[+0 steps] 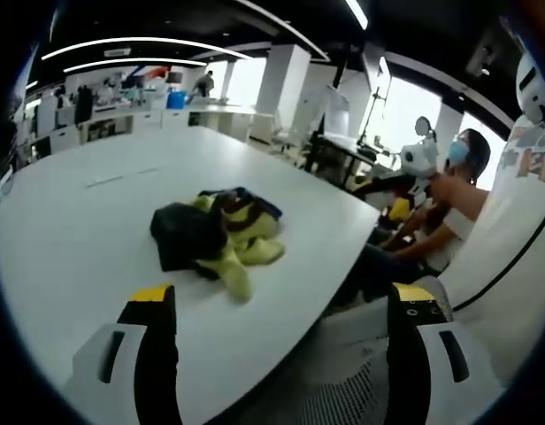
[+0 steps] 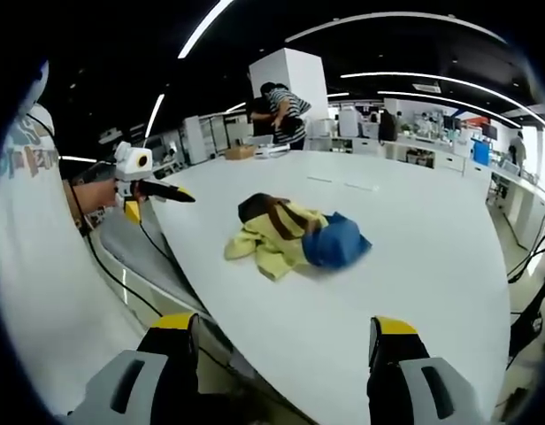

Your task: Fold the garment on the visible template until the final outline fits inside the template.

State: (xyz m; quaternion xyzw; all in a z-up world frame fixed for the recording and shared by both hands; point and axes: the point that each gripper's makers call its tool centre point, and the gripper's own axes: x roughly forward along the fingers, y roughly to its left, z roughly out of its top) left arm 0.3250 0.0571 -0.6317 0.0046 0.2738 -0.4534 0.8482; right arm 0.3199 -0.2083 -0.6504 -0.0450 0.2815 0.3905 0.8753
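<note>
While both grippers hang back from it, a wide white table (image 1: 95, 221) takes up most of the left gripper view, and it spreads just as broadly in the right gripper view (image 2: 414, 266). Near the table's middle lies the garment (image 1: 221, 235), crumpled in a loose heap of yellow, black and blue cloth; in the right gripper view the same garment (image 2: 295, 235) shows a yellow sleeve trailing toward the near left edge and a blue part bunched on the right. No template outline can be made out on the table. The left gripper (image 1: 281, 341) hovers over the table's near edge, its two jaws spread wide apart with nothing between them. The right gripper (image 2: 286, 359) also hangs at the near edge, jaws parted and empty. Both are well apart from the garment. Far off, a person in a striped top (image 2: 281, 104) bends over the table's far end.
</note>
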